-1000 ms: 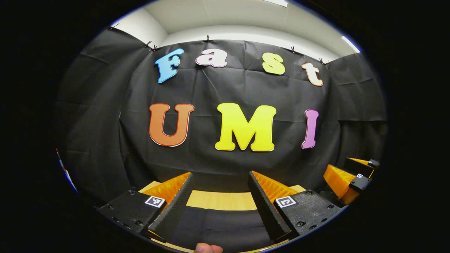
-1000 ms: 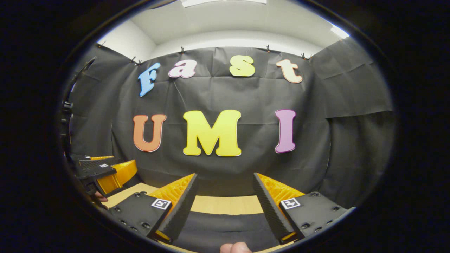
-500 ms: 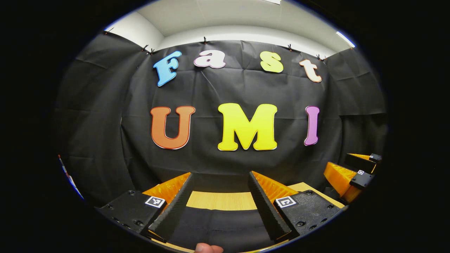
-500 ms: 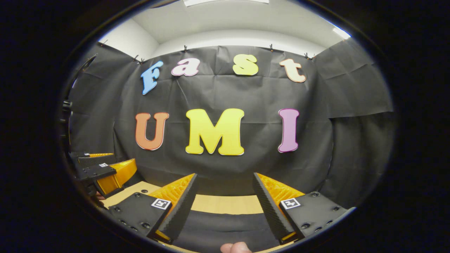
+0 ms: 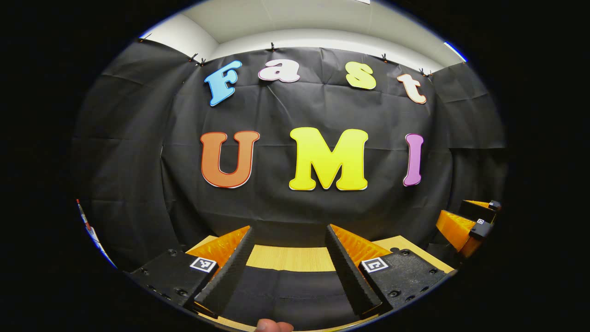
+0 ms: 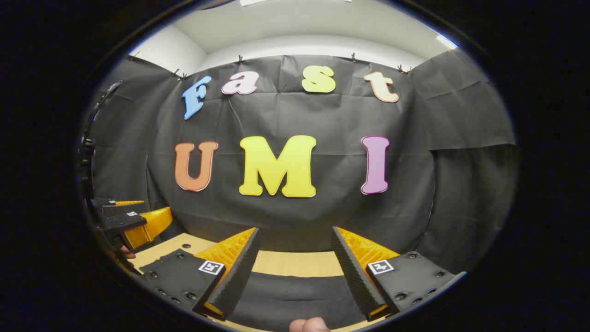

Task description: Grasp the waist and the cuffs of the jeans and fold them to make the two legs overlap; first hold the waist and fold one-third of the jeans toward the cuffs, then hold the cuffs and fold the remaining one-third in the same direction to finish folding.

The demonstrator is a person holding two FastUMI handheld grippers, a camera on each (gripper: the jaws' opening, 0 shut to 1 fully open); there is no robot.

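Jeans (image 5: 286, 288) lie as a dark, flat spread at the bottom centre of the left gripper view, on the pale wooden table (image 5: 288, 258), and they show the same way low in the right gripper view (image 6: 295, 295). Which end is waist or cuffs I cannot tell from here. The left gripper (image 5: 288, 240) hangs above the cloth with its jaws wide apart and nothing between them; the right gripper (image 6: 295, 240) is likewise spread and empty. Denim like this should be fairly heavy and limp, yet thick at the seams, so I'd pinch the waistband and hem edges, where the layers are stiffest and least likely to slip.
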